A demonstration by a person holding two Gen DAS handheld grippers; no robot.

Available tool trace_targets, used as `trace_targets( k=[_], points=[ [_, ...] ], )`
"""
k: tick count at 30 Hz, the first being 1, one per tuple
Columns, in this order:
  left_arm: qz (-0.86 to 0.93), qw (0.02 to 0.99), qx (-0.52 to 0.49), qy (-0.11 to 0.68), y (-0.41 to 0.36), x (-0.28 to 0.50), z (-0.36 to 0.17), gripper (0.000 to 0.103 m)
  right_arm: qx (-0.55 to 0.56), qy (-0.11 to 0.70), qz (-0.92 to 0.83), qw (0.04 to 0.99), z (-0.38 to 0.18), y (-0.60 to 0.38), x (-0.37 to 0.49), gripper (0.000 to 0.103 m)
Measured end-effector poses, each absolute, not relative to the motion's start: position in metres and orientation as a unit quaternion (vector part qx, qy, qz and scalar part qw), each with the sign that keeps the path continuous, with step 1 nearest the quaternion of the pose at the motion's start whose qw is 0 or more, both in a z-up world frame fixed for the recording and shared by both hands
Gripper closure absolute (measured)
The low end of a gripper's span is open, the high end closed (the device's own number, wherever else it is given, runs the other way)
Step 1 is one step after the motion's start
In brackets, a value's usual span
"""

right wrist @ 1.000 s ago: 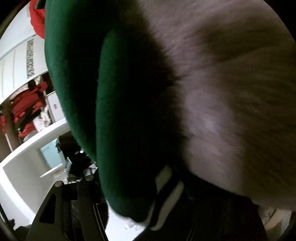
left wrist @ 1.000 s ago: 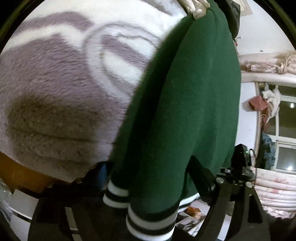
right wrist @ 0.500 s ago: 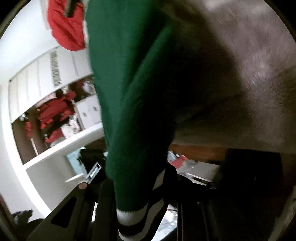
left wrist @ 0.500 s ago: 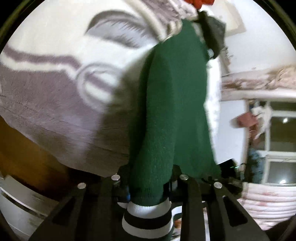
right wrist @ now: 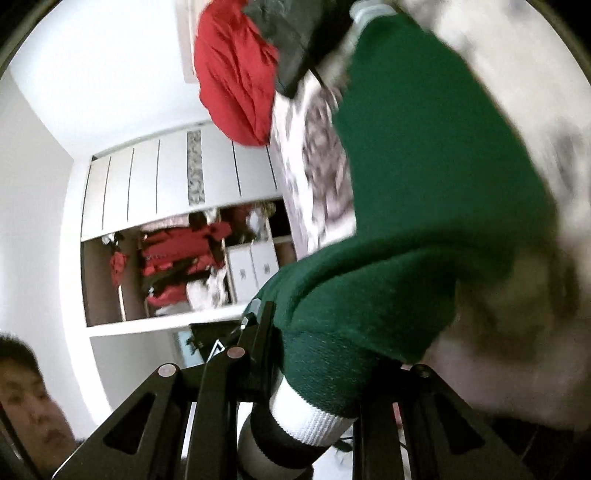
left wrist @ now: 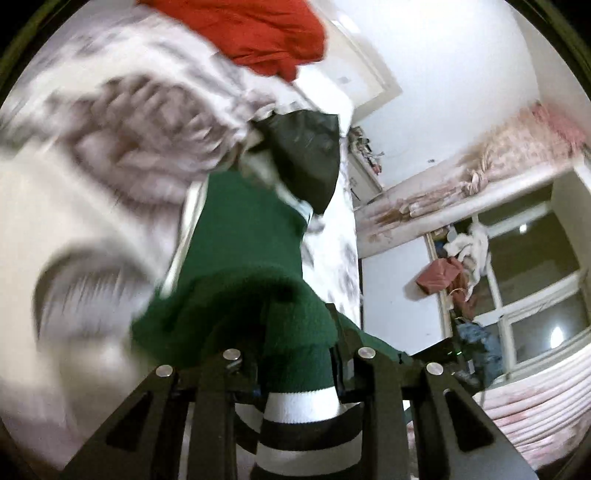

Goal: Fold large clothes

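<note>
— Between both grippers, what's held?
— Thick green knitted sweater (left wrist: 243, 258) with striped cuffs: left gripper (left wrist: 295, 365) and right gripper (right wrist: 314, 373) have jaws pinching one cuff each, probably spreading sleeves over the grey-patterned fleece blanket (left wrist: 110, 155).

The sweater (left wrist: 243, 266) is deep green, and its ribbed cuff (left wrist: 299, 417) runs in bands of white and black; from the right wrist the same green sweater (right wrist: 417, 177) ends in a cuff (right wrist: 295, 432) striped white, black and grey. The blanket (left wrist: 122, 129) under it is fuzzy white with a greyish-mauve pattern — blurred here. A red garment (left wrist: 266, 33) lies at the top, bright and plain, beside a black bag (left wrist: 310, 155). Both the left gripper (left wrist: 295, 365) and right gripper (right wrist: 314, 376) are black with silver bolt heads. The wardrobe (right wrist: 147, 184) is white — red clothes (right wrist: 177, 258) hang inside. The curtain (left wrist: 480, 173) is pale pink with a floral print.
</note>
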State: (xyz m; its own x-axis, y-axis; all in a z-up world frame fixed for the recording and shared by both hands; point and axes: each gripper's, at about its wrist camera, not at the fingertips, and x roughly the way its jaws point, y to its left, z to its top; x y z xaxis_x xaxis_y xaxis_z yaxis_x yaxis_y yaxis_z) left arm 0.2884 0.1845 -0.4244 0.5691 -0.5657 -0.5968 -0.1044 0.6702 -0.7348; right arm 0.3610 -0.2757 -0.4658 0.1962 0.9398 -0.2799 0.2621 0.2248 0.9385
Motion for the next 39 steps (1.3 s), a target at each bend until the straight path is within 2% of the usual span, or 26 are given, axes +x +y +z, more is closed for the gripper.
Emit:
trace_targets(
  k=[4,11,15,18,20,21,22,23,24,25,27,29,33,35,39],
  points=[
    [-0.144,0.815,-0.337,0.448,0.177,0.378,-0.443,0.08,0.538,0.542,0.272,0.586,-0.487,-0.295,0.458,0.083],
    [-0.123,0.769,-0.317,0.541,0.177,0.519,-0.545,0.079,0.527,0.572,0.182,0.602,-0.576,-0.298,0.593,0.084],
    [-0.122,0.716,-0.344,0.595,0.183,0.55,-0.591,0.077,0.542,0.6,0.144,0.571,-0.631,-0.292,0.626,0.084],
    [-0.129,0.703,-0.362,0.598,0.189,0.547,-0.581,0.073,0.556,0.615,0.145,0.54,-0.646,-0.288,0.643,0.08],
    [-0.151,0.707,-0.388,0.572,0.194,0.537,-0.563,0.055,0.555,0.614,0.164,0.537,-0.636,-0.283,0.649,0.078],
    [-0.163,0.708,-0.404,0.556,0.196,0.535,-0.554,0.025,0.553,0.613,0.169,0.538,-0.634,-0.282,0.647,0.073],
    [-0.168,0.712,-0.414,0.541,0.199,0.533,-0.546,0.006,0.56,0.605,0.18,0.536,-0.628,-0.281,0.647,0.06],
    [-0.169,0.722,-0.421,0.523,0.202,0.531,-0.536,0.006,0.567,0.597,0.187,0.535,-0.626,-0.282,0.646,0.052],
    [-0.172,0.729,-0.427,0.507,0.206,0.532,-0.527,0.006,0.575,0.586,0.194,0.537,-0.62,-0.281,0.646,0.039],
    [-0.171,0.732,-0.43,0.5,0.209,0.535,-0.523,0.006,0.584,0.57,0.2,0.543,-0.612,-0.282,0.647,0.034],
    [-0.15,0.747,-0.418,0.496,0.214,0.54,-0.517,0.006,0.598,0.535,0.211,0.559,-0.597,-0.288,0.648,0.033],
    [-0.122,0.77,-0.378,0.5,0.215,0.535,-0.509,0.006,0.574,0.525,0.206,0.594,-0.576,-0.298,0.647,0.027],
    [-0.032,0.825,-0.235,0.513,0.201,0.498,-0.5,0.006,0.411,0.588,0.191,0.67,-0.556,-0.29,0.633,0.019],
    [0.01,0.831,-0.172,0.528,0.192,0.466,-0.506,0.006,0.346,0.639,0.193,0.66,-0.584,-0.278,0.626,0.019],
    [0.068,0.811,-0.174,0.555,0.191,0.404,-0.527,0.006,0.333,0.676,0.219,0.62,-0.656,-0.261,0.639,0.014]
  ],
)
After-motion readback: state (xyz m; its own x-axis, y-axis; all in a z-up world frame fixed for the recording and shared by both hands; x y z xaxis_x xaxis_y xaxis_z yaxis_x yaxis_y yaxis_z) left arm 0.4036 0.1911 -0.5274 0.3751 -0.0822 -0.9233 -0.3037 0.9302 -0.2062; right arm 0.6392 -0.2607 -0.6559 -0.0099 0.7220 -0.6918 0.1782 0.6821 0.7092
